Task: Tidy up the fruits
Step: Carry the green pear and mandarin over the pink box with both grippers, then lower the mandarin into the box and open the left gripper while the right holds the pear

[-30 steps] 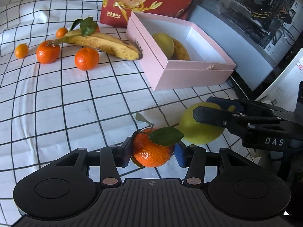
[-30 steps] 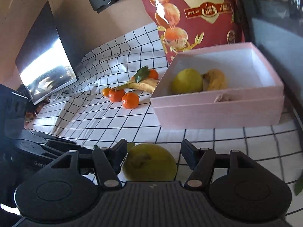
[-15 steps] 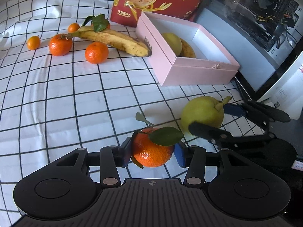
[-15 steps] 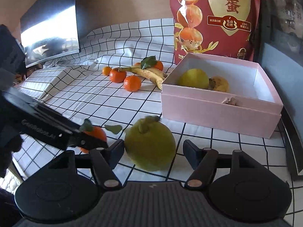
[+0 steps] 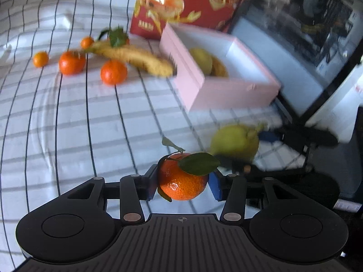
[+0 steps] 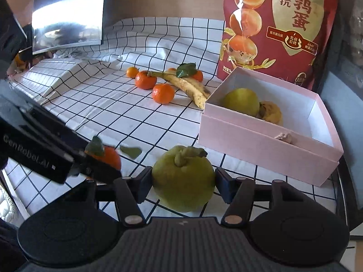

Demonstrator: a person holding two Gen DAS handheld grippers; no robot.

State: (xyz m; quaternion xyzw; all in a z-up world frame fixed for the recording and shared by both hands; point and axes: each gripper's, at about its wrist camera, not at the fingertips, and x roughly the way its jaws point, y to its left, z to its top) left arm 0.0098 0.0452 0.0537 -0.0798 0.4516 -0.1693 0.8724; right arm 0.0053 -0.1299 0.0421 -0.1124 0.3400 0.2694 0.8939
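My left gripper (image 5: 182, 184) is shut on a leafy tangerine (image 5: 182, 179), held just above the checked cloth. The tangerine (image 6: 109, 156) shows at the left of the right wrist view too. Beside it on the cloth sits a yellow-green pear (image 6: 183, 181) with its stalk up. My right gripper (image 6: 183, 182) has its jaws closing on the pear, with both pads against its sides. In the blurred left wrist view the pear (image 5: 233, 140) lies between dark fingers (image 5: 299, 136). Beyond stands the open pink box (image 6: 267, 145), which holds another green fruit (image 6: 241, 102) and a brownish-yellow one (image 6: 271, 112).
A banana (image 6: 188, 86) and several small tangerines (image 6: 163, 93) lie on the cloth left of the box. A tall red bag (image 6: 279, 22) stands behind the box. A monitor (image 6: 68, 11) stands at the back left. A loose leaf (image 6: 131, 151) lies by the pear.
The right gripper rolled upright and its jaws came in from beside the pear until they touch it. The left gripper kept the tangerine and hardly shifted.
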